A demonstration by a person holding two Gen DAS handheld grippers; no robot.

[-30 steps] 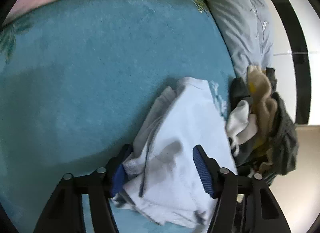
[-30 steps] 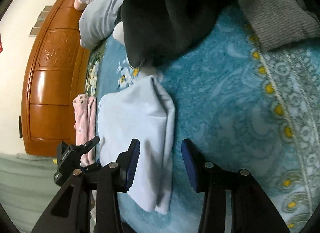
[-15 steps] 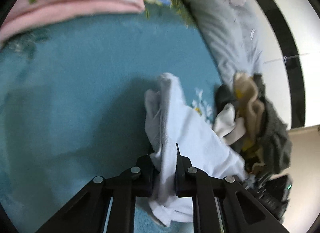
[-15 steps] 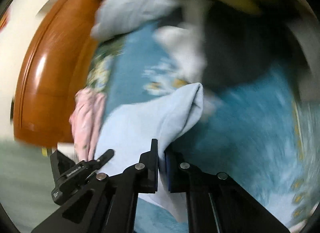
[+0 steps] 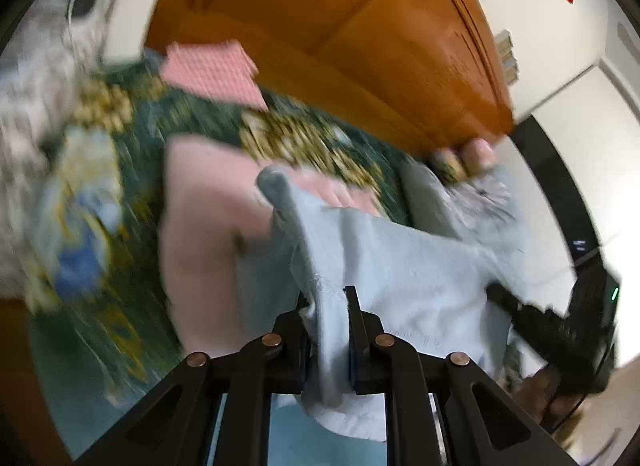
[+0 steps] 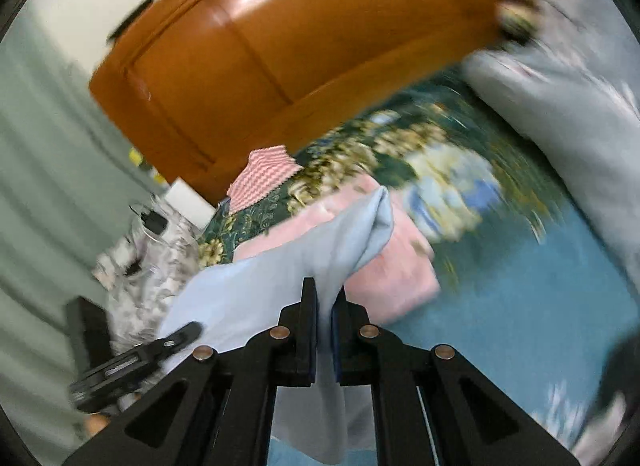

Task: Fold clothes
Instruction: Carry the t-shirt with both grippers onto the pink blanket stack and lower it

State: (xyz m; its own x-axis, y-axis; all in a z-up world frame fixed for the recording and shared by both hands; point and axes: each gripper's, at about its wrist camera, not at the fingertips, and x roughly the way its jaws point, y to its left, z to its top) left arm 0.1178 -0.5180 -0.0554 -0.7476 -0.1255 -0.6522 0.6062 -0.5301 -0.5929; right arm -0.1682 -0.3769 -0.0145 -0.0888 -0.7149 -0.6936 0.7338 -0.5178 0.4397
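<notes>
A folded light blue garment (image 5: 400,266) hangs lifted between both grippers above the bed. My left gripper (image 5: 326,306) is shut on one edge of it. My right gripper (image 6: 325,298) is shut on the other edge of the same garment (image 6: 304,262). The other gripper's black body shows at the right of the left wrist view (image 5: 560,326) and at the lower left of the right wrist view (image 6: 132,366). A folded pink garment (image 5: 200,234) lies on the bed just beyond the blue one; it also shows in the right wrist view (image 6: 396,262). Both views are motion-blurred.
The teal floral bedspread (image 6: 520,306) covers the bed. An orange wooden headboard (image 5: 340,25) stands behind. A pink checked cloth (image 5: 216,69) lies near it. A grey pillow (image 6: 568,85) is at the right. A cluttered nightstand (image 6: 156,242) stands left of the bed.
Both grippers, shut on the blue garment, have lifted it off the bed and swung it toward the headboard and the pink garment. The dark clothes pile has left both views.
</notes>
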